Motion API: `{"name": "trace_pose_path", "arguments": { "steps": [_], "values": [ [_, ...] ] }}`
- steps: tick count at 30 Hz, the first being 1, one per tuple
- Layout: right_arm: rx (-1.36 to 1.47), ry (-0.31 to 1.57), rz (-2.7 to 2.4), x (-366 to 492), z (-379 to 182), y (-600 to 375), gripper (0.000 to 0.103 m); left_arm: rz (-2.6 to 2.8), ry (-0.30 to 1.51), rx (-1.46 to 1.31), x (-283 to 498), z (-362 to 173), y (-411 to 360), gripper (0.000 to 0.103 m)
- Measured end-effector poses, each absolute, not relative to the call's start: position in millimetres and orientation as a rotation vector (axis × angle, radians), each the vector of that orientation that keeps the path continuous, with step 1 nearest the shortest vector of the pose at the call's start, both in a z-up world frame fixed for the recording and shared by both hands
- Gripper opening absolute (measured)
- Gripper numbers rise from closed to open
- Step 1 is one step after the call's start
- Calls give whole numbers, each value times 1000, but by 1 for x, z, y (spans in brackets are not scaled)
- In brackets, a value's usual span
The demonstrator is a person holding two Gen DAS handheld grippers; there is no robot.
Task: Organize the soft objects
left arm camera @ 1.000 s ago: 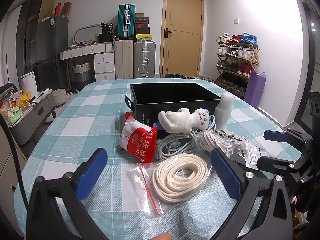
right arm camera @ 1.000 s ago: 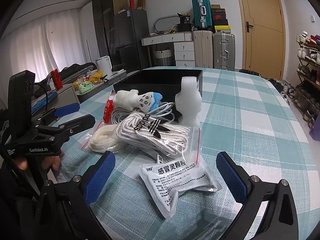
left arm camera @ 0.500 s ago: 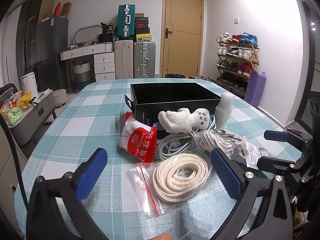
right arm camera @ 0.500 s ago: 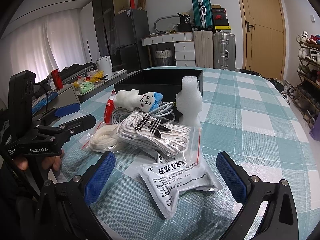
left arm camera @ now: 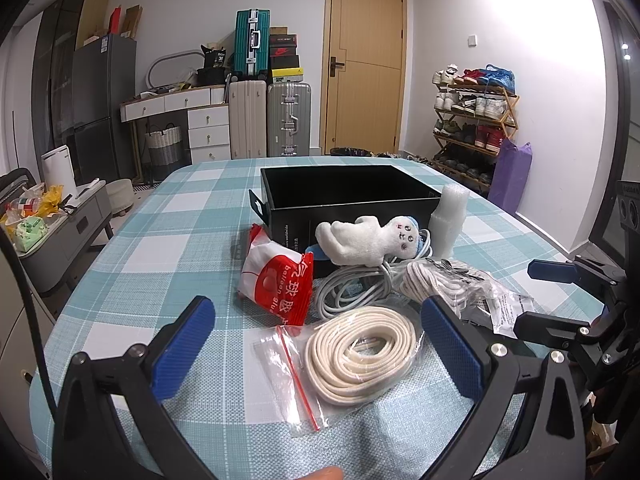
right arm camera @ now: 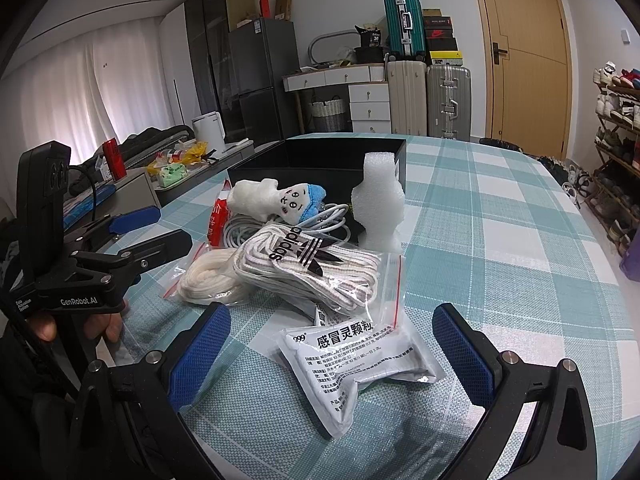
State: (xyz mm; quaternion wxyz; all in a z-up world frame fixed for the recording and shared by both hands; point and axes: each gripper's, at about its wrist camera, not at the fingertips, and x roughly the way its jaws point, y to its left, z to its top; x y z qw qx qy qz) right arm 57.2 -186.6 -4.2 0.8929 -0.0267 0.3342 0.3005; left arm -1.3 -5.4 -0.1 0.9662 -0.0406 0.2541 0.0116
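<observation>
A black open box (left arm camera: 344,196) stands on the checked table. In front of it lie a white plush toy (left arm camera: 368,240), a red snack bag (left arm camera: 276,280), a grey cable coil (left arm camera: 352,288), a bagged cream rope (left arm camera: 360,352), bagged adidas laces (right arm camera: 312,264), a white foam piece (right arm camera: 380,208) and a white medicine pouch (right arm camera: 352,364). My left gripper (left arm camera: 316,352) is open and empty, low over the cream rope. My right gripper (right arm camera: 332,348) is open and empty, around the medicine pouch's near side.
The table (left arm camera: 160,240) has a teal checked cloth. Its right edge is near a shoe rack (left arm camera: 472,128). Suitcases (left arm camera: 272,120) and a door stand behind. Each gripper shows in the other's view, the left gripper (right arm camera: 136,236) at the left, the right gripper (left arm camera: 560,296) at the right.
</observation>
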Motion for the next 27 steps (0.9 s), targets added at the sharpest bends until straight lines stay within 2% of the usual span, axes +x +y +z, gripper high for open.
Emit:
{"name": "trace_pose_path", "arguments": {
  "steps": [27],
  "values": [
    [-57, 697, 623, 57, -5, -187, 103, 28, 518, -66, 0, 0, -7, 103]
  ]
}}
